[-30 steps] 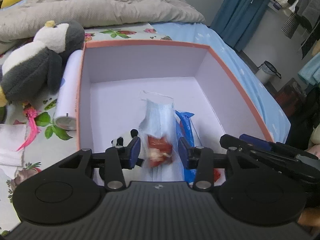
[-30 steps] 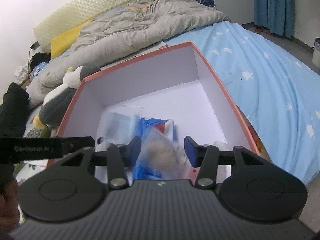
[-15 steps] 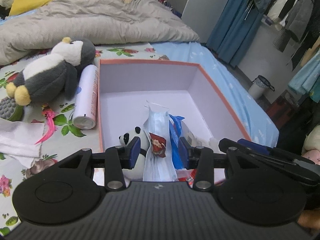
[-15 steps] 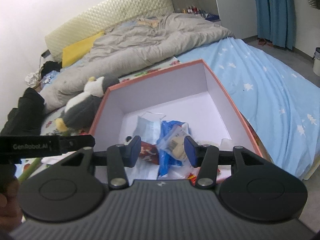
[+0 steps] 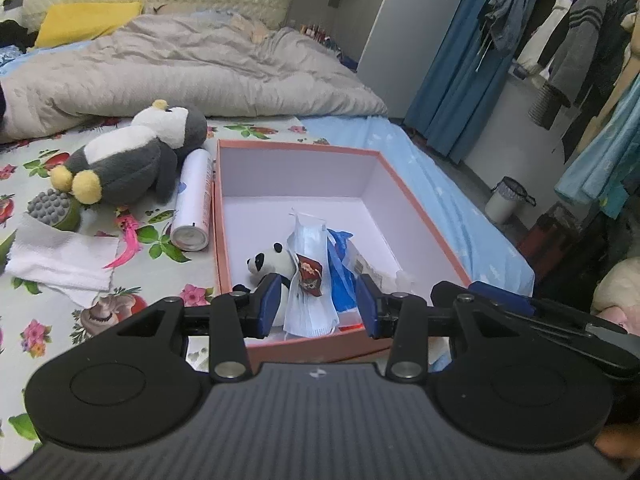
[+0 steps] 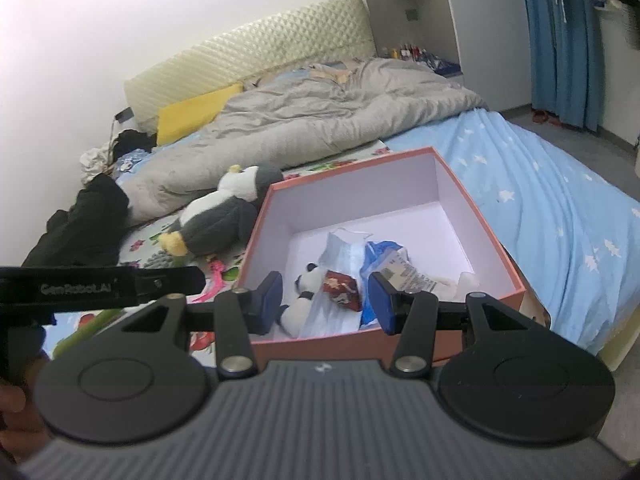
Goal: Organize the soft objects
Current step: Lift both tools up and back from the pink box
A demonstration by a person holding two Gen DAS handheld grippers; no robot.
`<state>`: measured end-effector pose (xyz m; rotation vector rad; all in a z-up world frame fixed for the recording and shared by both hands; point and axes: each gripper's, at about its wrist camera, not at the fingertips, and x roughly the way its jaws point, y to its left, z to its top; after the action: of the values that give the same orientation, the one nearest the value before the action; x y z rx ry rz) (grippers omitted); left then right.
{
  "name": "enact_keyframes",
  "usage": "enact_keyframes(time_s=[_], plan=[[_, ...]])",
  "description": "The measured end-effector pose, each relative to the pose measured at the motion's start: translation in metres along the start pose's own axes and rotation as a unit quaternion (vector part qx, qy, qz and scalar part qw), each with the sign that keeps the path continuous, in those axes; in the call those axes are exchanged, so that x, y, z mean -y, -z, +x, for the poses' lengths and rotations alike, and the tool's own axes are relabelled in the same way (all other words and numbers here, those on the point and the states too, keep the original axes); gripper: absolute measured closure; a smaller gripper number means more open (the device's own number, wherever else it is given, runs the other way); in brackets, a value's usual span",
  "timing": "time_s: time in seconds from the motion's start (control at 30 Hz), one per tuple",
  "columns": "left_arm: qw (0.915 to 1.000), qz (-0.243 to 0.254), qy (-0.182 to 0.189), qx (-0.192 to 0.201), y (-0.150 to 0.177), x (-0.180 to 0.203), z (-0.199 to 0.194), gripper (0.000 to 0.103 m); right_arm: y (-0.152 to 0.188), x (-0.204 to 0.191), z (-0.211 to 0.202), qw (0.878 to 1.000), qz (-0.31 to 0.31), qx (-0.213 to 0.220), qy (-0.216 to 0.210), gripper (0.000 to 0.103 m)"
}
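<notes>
An open pink-rimmed box point(image 5: 420, 208) is being framed from above by two handheld grippers on a bed spread with a floral sheet point(image 5: 160, 280). The left gripper point(image 5: 318, 304) is being held with its blue pads parted and nothing between them; the right gripper point(image 6: 325, 300) is likewise being carried released and empty, its jaws standing apart over the near wall of the box.

Inside the box, toward its near end, several soft things are being kept together: a small panda toy point(image 5: 266, 264) at the left, a pale blue face mask point(image 5: 310, 240) draped beside it, a small red packet point(image 5: 309, 276) lying on the mask, and a blue plastic bag point(image 6: 380, 252) with a labelled pouch point(image 6: 408, 272) at the right. The far half of the box is being left bare.

Outside the box, a plush penguin point(image 5: 128, 160) is being shown lying on its side near the far left corner, with a white spray can point(image 5: 194, 200) lying just beside the box's left wall. A white cloth point(image 5: 60, 260), a pink feathered item point(image 5: 128, 236) and a grey studded object point(image 5: 50, 208) are being seen further left. A grey duvet point(image 6: 320, 120) is being seen bunched behind, with blue curtains point(image 5: 452, 72) at the right.
</notes>
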<state>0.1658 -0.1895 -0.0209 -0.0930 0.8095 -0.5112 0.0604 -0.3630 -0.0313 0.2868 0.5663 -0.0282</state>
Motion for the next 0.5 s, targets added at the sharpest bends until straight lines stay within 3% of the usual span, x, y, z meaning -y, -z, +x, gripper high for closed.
enact_keyframes(time_s=[0.5], plan=[[0.9991,-0.014,-0.015,0.037,0.055,-0.018,-0.088,0.056,0.032,-0.048,-0.042,0.999,-0.045,0.004,-0.026,0.052]])
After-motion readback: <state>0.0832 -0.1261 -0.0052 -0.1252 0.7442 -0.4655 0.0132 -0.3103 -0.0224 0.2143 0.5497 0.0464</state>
